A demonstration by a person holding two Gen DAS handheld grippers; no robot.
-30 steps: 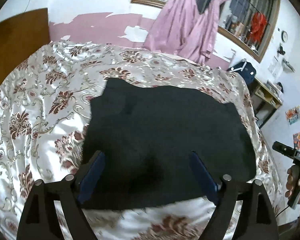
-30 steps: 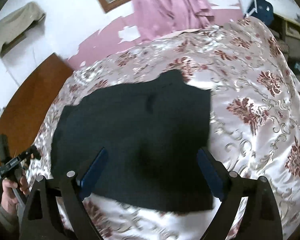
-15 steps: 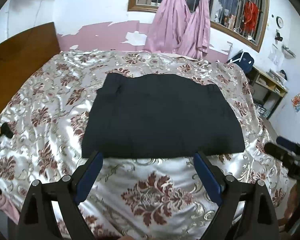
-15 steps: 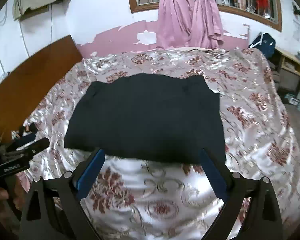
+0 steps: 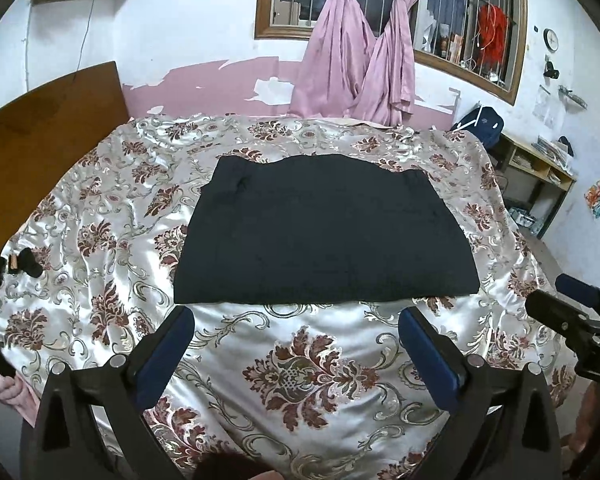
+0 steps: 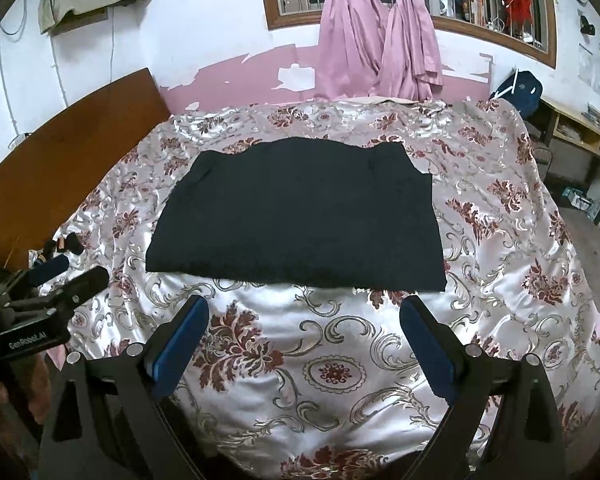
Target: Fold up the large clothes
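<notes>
A black garment point(image 5: 324, 232) point(image 6: 300, 216) lies folded into a flat rectangle in the middle of the bed, its near edge straight. My left gripper point(image 5: 296, 316) hovers over the bedspread just short of that edge; its jaws are still opening and stand wide, with nothing between them. My right gripper point(image 6: 304, 310) is also held back from the garment's near edge, open and empty. The left gripper point(image 6: 56, 288) shows at the left of the right wrist view, and the right gripper point(image 5: 572, 304) at the right edge of the left wrist view.
A shiny floral bedspread point(image 5: 312, 368) point(image 6: 332, 364) covers the bed. A wooden headboard point(image 5: 40, 128) stands at the left. Small dark items point(image 5: 20, 264) lie near the bed's left edge. Pink curtains point(image 5: 356, 56) hang at the far wall, shelves point(image 5: 540, 168) at the right.
Both grippers have pulled back from over the garment toward the bed's near side and risen. The garment now lies flat ahead of the fingertips, untouched.
</notes>
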